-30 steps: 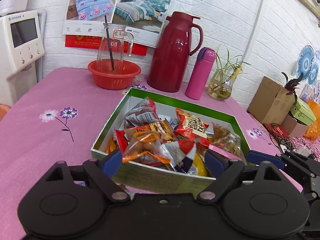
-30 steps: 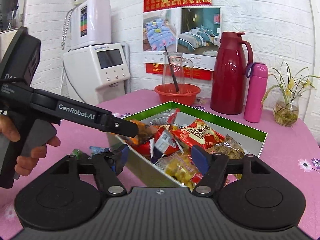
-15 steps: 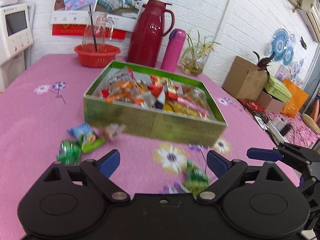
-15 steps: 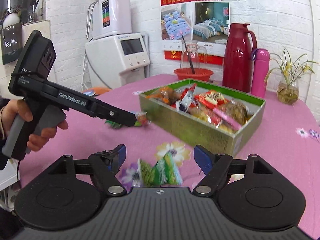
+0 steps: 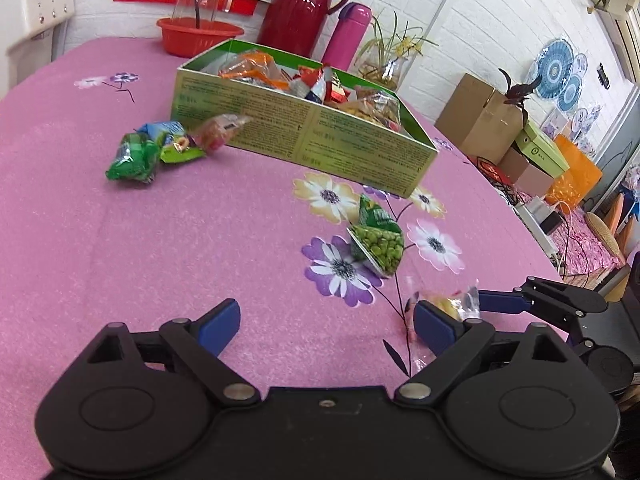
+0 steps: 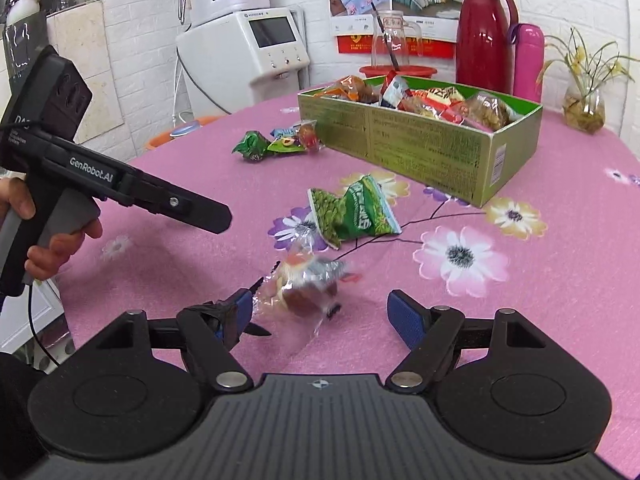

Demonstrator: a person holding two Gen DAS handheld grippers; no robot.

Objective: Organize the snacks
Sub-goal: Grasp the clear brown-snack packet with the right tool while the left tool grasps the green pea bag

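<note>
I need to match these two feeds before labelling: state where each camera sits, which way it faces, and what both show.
Left wrist: on the left gripper, open, facing across the pink tablecloth toward the green box; the right gripper's tips show at right.
Right wrist: on the right gripper, open around a clear-wrapped snack, facing the box; a hand holds the left gripper at left.
Shared: box, green pea packet, red thermos.

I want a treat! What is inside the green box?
The green box is piled with wrapped snacks: an orange packet, a red packet and a clear bag of brown pieces. Whatever lies under that pile is covered.
</note>
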